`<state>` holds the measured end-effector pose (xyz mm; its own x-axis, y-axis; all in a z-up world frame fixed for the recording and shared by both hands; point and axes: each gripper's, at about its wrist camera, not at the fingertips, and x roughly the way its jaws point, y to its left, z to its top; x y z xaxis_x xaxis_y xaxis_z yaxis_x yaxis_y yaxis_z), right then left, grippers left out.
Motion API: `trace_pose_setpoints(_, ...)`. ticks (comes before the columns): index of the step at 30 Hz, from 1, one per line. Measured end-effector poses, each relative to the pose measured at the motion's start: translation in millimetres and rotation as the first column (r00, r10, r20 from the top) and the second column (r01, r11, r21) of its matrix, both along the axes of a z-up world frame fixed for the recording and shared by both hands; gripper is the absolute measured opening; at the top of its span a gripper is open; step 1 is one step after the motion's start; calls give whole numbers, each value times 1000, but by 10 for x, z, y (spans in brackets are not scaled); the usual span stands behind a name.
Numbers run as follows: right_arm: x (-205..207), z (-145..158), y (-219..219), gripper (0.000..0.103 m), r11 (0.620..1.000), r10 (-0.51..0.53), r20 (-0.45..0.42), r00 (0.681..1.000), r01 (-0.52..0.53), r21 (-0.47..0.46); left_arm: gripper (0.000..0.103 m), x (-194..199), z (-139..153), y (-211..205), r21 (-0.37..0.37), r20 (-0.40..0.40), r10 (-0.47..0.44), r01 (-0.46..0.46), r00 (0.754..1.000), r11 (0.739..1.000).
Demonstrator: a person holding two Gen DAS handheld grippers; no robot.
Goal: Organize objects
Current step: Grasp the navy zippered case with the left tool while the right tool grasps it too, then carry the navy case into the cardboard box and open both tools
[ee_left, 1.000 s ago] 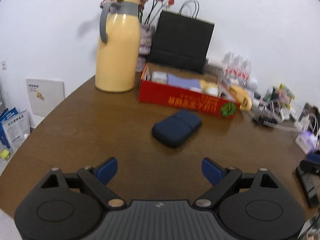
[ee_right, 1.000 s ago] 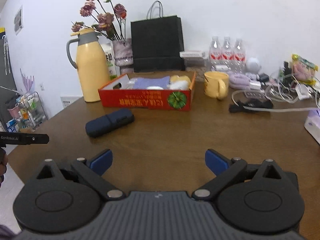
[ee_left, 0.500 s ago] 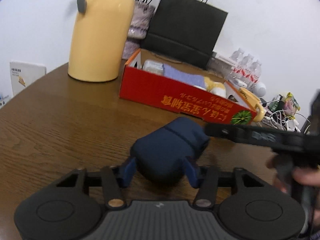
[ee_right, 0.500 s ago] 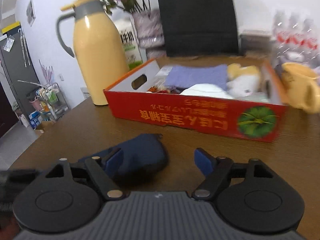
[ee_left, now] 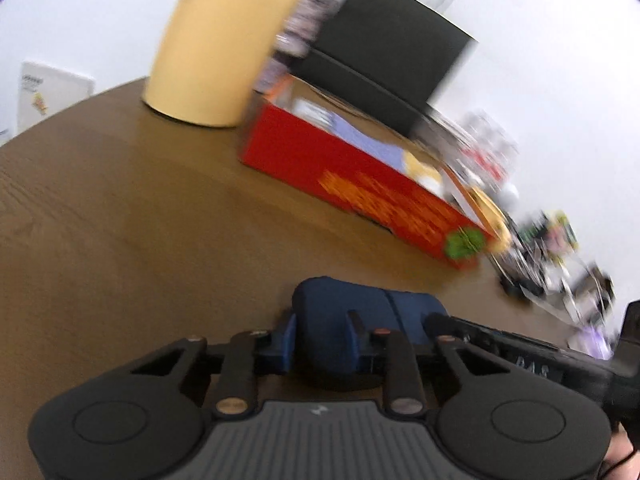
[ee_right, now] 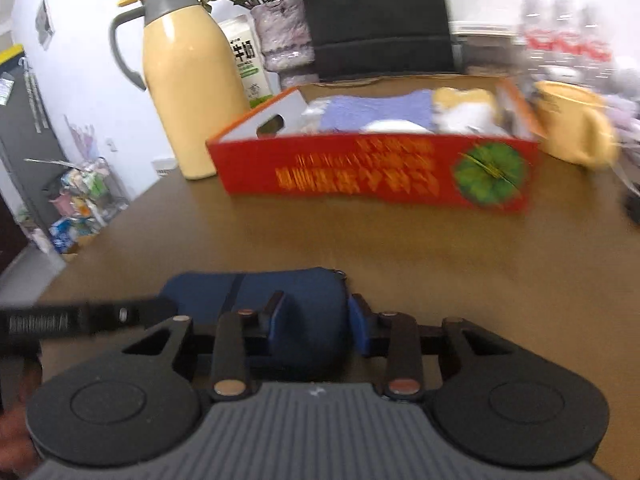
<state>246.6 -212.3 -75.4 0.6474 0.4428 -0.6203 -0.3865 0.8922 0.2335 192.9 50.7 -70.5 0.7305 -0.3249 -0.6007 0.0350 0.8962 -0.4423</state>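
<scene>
1. Navy pouch (ee_left: 360, 320) (ee_right: 280, 304): soft, matte fabric, rounded oblong with a stitched seam across it; lying low centre in both views, on or just over the brown wood-grain table (ee_left: 120, 240) (ee_right: 360, 248), in front of the red box (ee_left: 360, 184) (ee_right: 380, 172).
2. Left gripper (ee_left: 322, 338): blue pads pressing into one end of the pouch, fingers clamped on it.
3. Right gripper (ee_right: 316, 320): blue pads squeezing the other end, clamped too; its black body is showing at lower right of the left view.
4. Red box: glossy printed cardboard, green round emblem, open top holding a lilac cloth (ee_right: 376, 112) and pale soft items.
5. Yellow jug (ee_left: 224, 40) (ee_right: 188, 96): smooth, tall, grey handle; standing upper left, beside the box.
6. Black paper bag (ee_left: 384, 56) (ee_right: 376, 16) is sitting behind the box.
7. Against half a second ago: the right fingers, then apart beside the pouch, are now closed on it; left grip is holding unchanged; both views are blurring with motion.
</scene>
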Motion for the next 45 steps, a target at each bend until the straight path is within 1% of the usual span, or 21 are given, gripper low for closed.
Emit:
trace_pose_setpoints(4,-646,-15,-312,35,999,-33,-15,999,34,30,24,-464,10,-215,68,25,-79,77,997,995)
trace_pose_setpoints(8,-1071,2,-489,37,997,-60,-18,998,61,55,26,-762,-5,-326,82,36,-120,116,992,990)
trace_pose_setpoints(9,-1115,-4,-515,38,996,-66,-20,998,67,65,27,-797,-14,-338,81,44,-116,112,992,990)
trace_pose_setpoints(10,-1151,-8,-541,40,995,-67,-20,998,68,71,34,-816,-27,-339,80,45,-99,95,994,992)
trace_pose_setpoints(11,-1172,-7,-557,41,995,-72,-17,997,73,73,39,-826,-38,-335,82,42,-78,74,996,994)
trace_pose_setpoints(12,-1187,-4,-566,41,994,-77,-13,997,77,73,41,-822,-41,-334,82,39,-68,65,997,995)
trace_pose_setpoints(17,-1167,-31,-535,42,993,-80,-12,997,80,91,42,-767,-76,-296,49,37,-76,74,996,996)
trace_pose_setpoints(18,-1159,-60,-539,43,992,-75,-14,997,76,105,40,-753,-75,-317,57,39,-82,80,996,995)
trace_pose_setpoints(19,-1139,-82,-541,42,990,-77,-14,997,78,116,28,-743,-61,-342,63,47,-101,98,994,993)
trace_pose_setpoints(21,-1108,-81,-544,39,989,-87,-15,996,88,122,26,-726,-28,-421,93,54,-105,100,993,991)
trace_pose_setpoints(23,-1087,1,-518,36,991,-100,15,995,98,95,23,-659,5,-459,114,72,-116,107,991,988)
trace_pose_setpoints(25,-1037,126,-497,35,992,-107,57,993,102,76,23,-555,90,-436,87,100,-112,103,989,991)
trace_pose_setpoints(27,-925,316,-491,35,991,-113,120,986,104,82,23,-364,257,-395,71,154,-117,107,981,992)
trace_pose_setpoints(30,-532,629,-451,35,992,-112,215,970,98,77,23,124,577,-364,88,236,-130,112,963,990)
trace_pose_setpoints(32,-112,848,-390,35,992,-120,269,955,105,70,23,596,781,-335,116,275,-143,114,951,987)
trace_pose_setpoints(35,601,1025,-289,35,992,-123,298,947,114,46,23,1319,971,-398,139,287,-124,87,950,986)
trace_pose_setpoints(38,1473,1043,-226,35,989,-146,232,962,139,45,23,2048,981,-415,147,253,-108,72,961,986)
trace_pose_setpoints(40,1928,979,-207,37,985,-168,174,970,160,59,23,2440,905,-468,207,220,-131,84,967,975)
trace_pose_setpoints(42,2346,825,-151,39,983,-182,108,977,177,50,24,2809,756,-548,262,145,-137,95,980,960)
trace_pose_setpoints(43,2512,734,-118,42,983,-181,77,980,179,38,22,2957,656,-585,291,103,-140,104,985,951)
trace_pose_setpoints(45,2776,506,-41,46,987,-160,8,987,159,21,20,3172,453,-649,326,17,-153,140,988,935)
